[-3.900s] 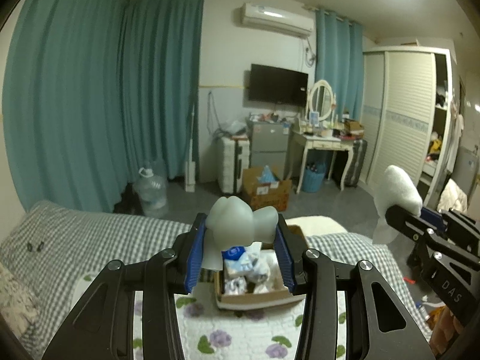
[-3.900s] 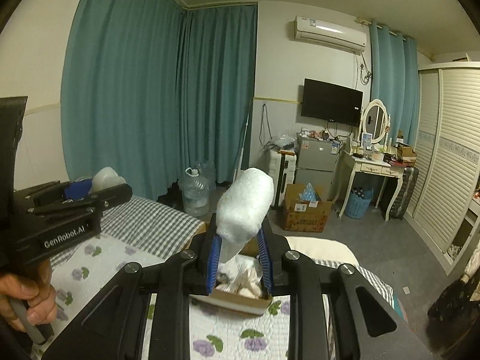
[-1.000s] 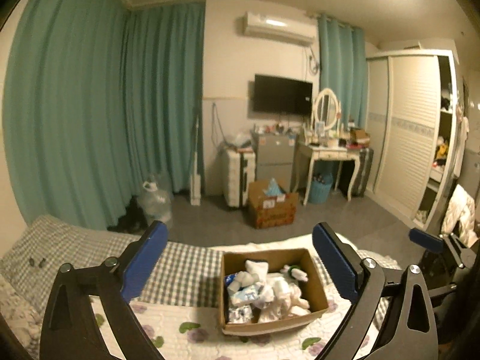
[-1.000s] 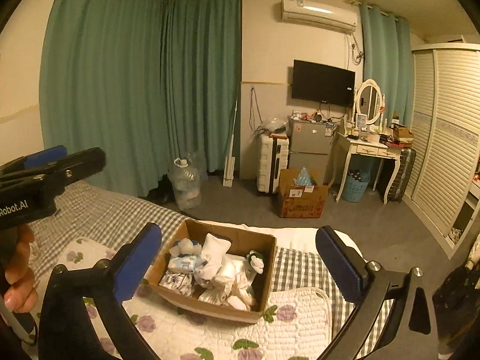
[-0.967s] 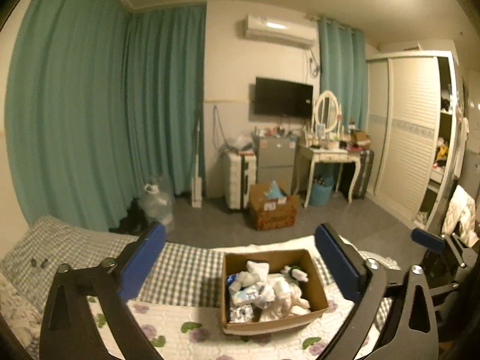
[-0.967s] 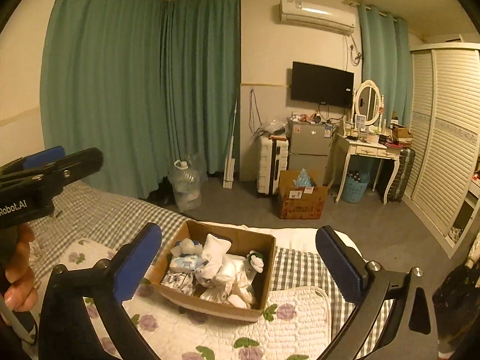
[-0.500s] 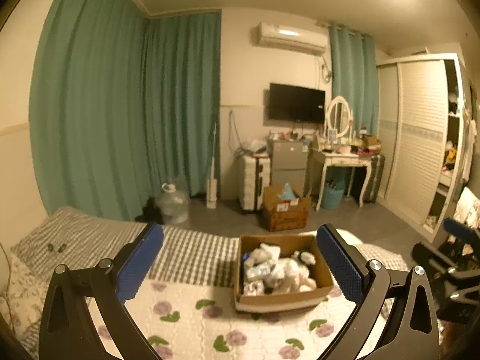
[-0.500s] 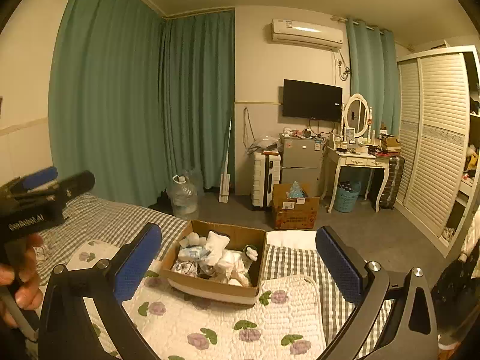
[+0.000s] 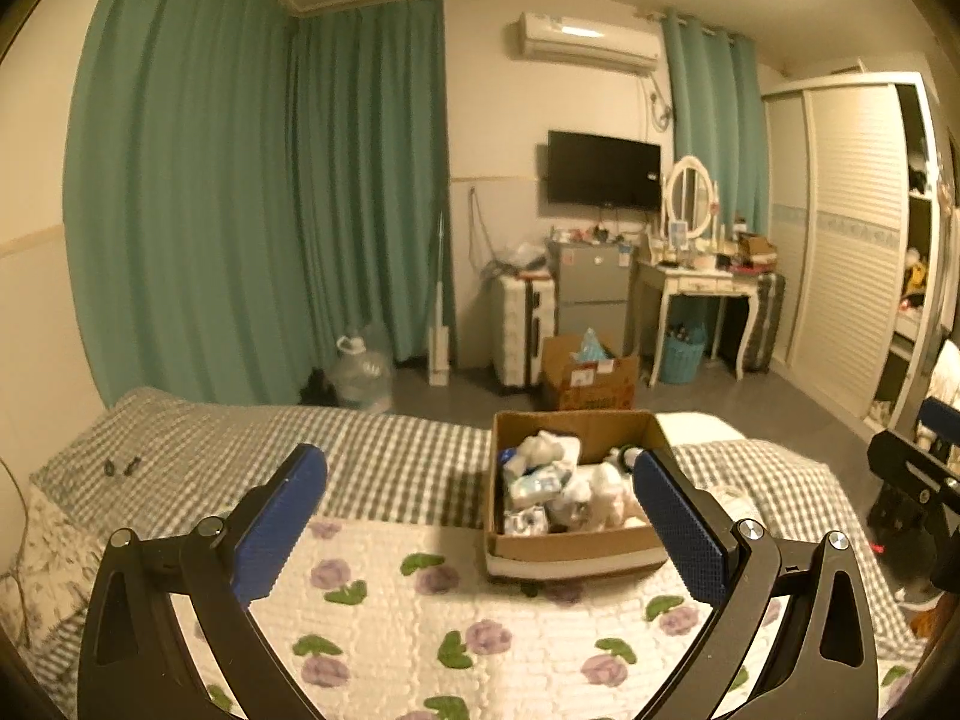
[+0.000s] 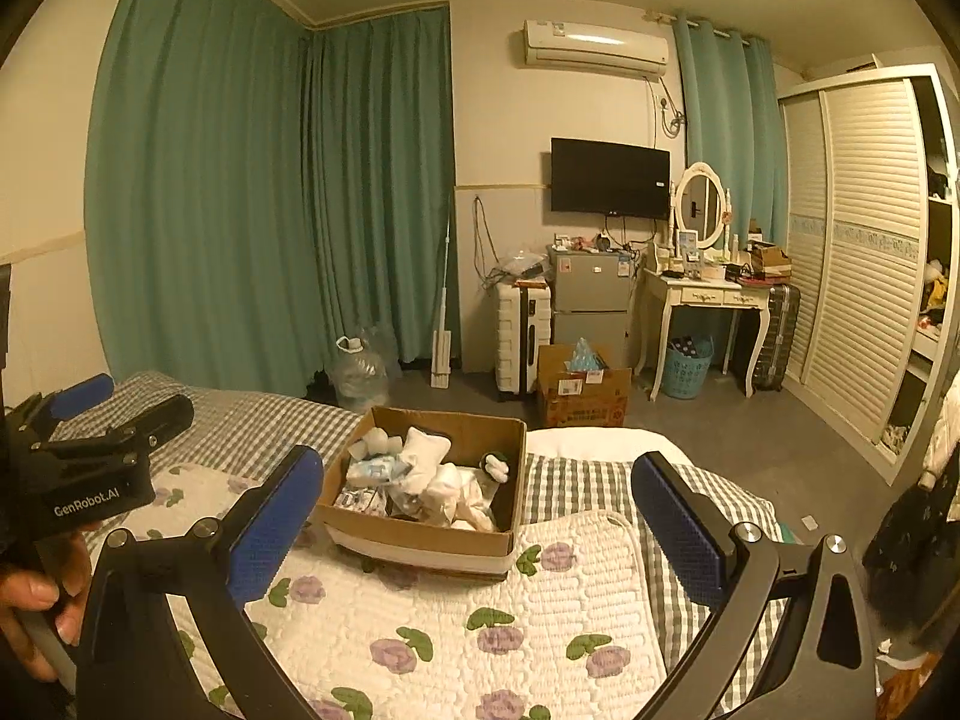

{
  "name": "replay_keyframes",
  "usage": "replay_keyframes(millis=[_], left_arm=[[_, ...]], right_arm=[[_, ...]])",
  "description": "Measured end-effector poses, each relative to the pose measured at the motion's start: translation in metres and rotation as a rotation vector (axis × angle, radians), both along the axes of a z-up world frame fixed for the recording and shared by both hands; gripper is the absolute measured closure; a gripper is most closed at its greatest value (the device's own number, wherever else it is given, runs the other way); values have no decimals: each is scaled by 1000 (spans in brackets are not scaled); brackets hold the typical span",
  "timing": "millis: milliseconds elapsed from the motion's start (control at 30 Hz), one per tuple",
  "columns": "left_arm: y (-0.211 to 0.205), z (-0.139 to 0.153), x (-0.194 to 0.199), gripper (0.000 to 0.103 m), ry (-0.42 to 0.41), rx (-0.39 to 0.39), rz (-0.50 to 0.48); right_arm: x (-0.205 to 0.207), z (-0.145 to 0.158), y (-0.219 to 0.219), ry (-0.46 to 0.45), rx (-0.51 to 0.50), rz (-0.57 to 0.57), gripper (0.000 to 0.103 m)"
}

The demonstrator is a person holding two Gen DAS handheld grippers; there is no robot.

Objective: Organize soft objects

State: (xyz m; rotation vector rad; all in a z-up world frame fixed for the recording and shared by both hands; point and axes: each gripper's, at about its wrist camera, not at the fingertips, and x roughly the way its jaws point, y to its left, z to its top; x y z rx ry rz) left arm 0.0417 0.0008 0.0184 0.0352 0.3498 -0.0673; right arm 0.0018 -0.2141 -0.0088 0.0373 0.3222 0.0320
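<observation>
A cardboard box (image 9: 576,546) is sitting on a bed (image 9: 384,468), resting on a white quilted pad (image 9: 420,618) printed with purple flowers and green leaves. The box is holding a heap of soft white and pale blue things (image 9: 558,483), piled loosely; single pieces are hard to tell apart.

The left claw (image 9: 480,510) is hovering above the pad with its two blue-padded fingers (image 9: 282,510) spread wide and nothing between them. The box is lying ahead of it, nearer its right finger.

The right claw (image 10: 477,507) is also standing wide apart and gripping nothing, with the box (image 10: 420,531) showing between its fingers, closer to the left one. At the left edge of this view, a hand (image 10: 36,600) is gripping the handle of the left claw.

Beyond the bed, teal curtains (image 10: 270,198) are covering the far wall, and a second cardboard box (image 10: 582,396) is standing on the floor near a white dressing table (image 10: 702,300).
</observation>
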Motion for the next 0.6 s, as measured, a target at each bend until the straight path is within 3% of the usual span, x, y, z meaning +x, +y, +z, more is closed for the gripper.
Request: replay_keyframes(millis=[600], left_arm=[[3, -2, -1, 0, 0, -1, 4]], right_arm=[[12, -9, 9, 14, -1, 0, 0]])
